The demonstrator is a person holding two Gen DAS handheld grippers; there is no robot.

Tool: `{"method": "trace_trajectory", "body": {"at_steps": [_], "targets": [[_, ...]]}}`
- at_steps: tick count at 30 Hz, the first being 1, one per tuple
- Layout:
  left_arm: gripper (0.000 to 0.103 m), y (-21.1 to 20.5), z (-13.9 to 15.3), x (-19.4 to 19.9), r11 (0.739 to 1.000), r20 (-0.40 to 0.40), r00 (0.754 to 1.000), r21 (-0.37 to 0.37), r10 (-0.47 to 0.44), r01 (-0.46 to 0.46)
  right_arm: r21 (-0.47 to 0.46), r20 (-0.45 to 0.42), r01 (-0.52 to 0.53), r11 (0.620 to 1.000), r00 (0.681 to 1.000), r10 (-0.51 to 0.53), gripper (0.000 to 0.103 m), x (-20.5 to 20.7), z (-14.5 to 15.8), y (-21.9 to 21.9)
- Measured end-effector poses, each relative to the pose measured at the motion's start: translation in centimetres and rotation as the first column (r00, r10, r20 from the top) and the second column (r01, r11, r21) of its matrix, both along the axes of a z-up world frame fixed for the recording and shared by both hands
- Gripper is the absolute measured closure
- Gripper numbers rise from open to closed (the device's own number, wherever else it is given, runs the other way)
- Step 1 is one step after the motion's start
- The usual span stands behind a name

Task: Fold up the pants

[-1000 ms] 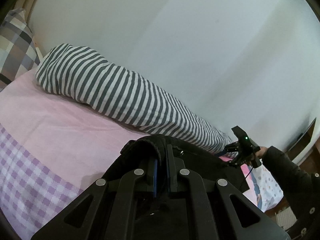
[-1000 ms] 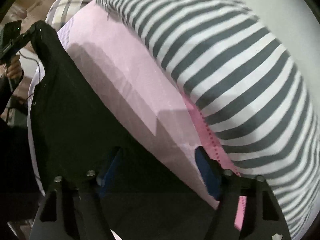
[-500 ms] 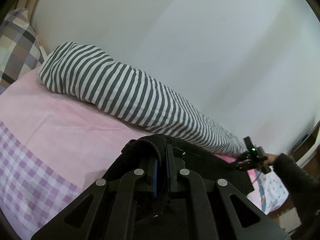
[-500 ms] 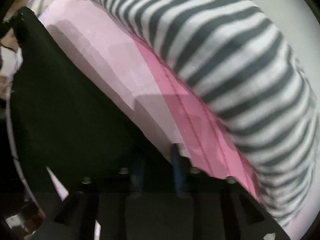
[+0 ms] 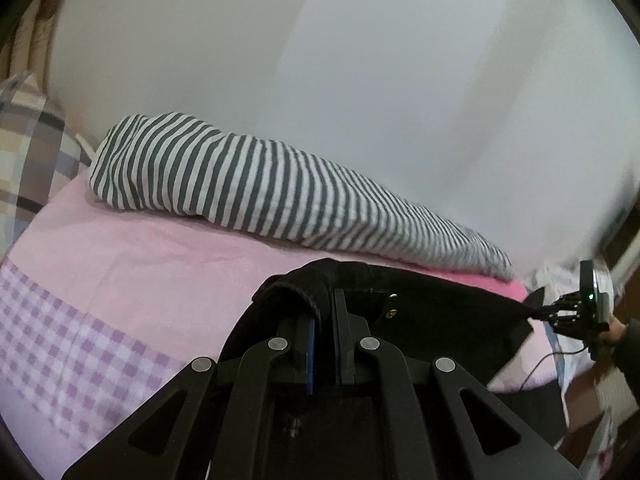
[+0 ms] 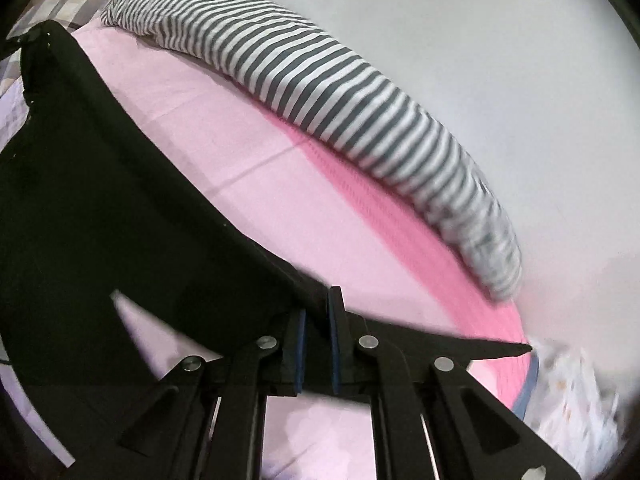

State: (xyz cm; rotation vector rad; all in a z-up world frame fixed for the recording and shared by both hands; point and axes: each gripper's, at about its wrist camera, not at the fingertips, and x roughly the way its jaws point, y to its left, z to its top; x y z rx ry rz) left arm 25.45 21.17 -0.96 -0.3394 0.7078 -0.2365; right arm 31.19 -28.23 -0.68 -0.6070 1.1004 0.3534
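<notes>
I've got the black fabric pants (image 5: 420, 300) pinched taut above the pink bed sheet (image 5: 140, 256), left gripper (image 5: 325, 320) clamped on one waistband end, right gripper (image 6: 317, 320) clamped on the other, so I'd keep tension even and lower flat, clear of the striped grey-white bolster (image 6: 320, 68).

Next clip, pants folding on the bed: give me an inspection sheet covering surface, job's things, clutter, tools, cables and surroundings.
Surface: bed with pink sheet; purple checked part at the near side.
Job's things: black pants, stretched in the air between both tools above the sheet.
Clutter: striped bolster along the wall; plaid pillow at the head end.
Tools: left tool shut on the pants' waistband; right tool shut on the other end of the pants.
Cables: thin dark cable hanging below the right tool.
Surroundings: plain white wall; the far right is blurred.
</notes>
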Motion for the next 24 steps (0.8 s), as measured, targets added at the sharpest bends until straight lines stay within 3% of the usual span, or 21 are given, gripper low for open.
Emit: {"method": "trace_trajectory", "body": {"at_steps": [3,9,15,20,23,24], "targets": [[0.096,-0.1,0.0,-2.5,0.999,-0.016,0.999,0.019,-0.045,0.046,0.003,0.006,0.053,0.999,0.999,-0.053,0.096,-4.0,-0.4,-0.7],[0.094,0.0,-2.3,-7.5,0.994,-0.117,0.988,0.041,-0.099,0.104,0.055,-0.064,0.177,0.983,0.983,-0.173,0.096,-10.2,-3.2,-1.4],[0.092,-1.0,-6.3,-10.9,0.984,-0.245,0.965,0.125,-0.094,0.128,0.042,-0.078,0.223,0.974,0.972,-0.219,0.096,-11.8,-6.1,-1.0],[0.090,-2.7,-8.7,-12.5,0.952,-0.331,0.940,0.253,-0.084,0.174,0.072,-0.092,0.284,0.956,0.957,-0.277,0.095,-12.1,-6.9,-2.0],[0.088,-3.3,-9.9,-12.8,0.943,-0.381,0.922,0.279,-0.065,0.182,0.103,-0.076,0.315,0.943,0.948,-0.308,0.089,-12.3,-7.0,-2.1],[0.088,-3.3,-10.1,-12.9,0.943,-0.392,0.918,0.282,-0.056,0.178,0.117,-0.072,0.326,0.938,0.945,-0.319,0.082,-12.5,-6.9,-2.1]]}}
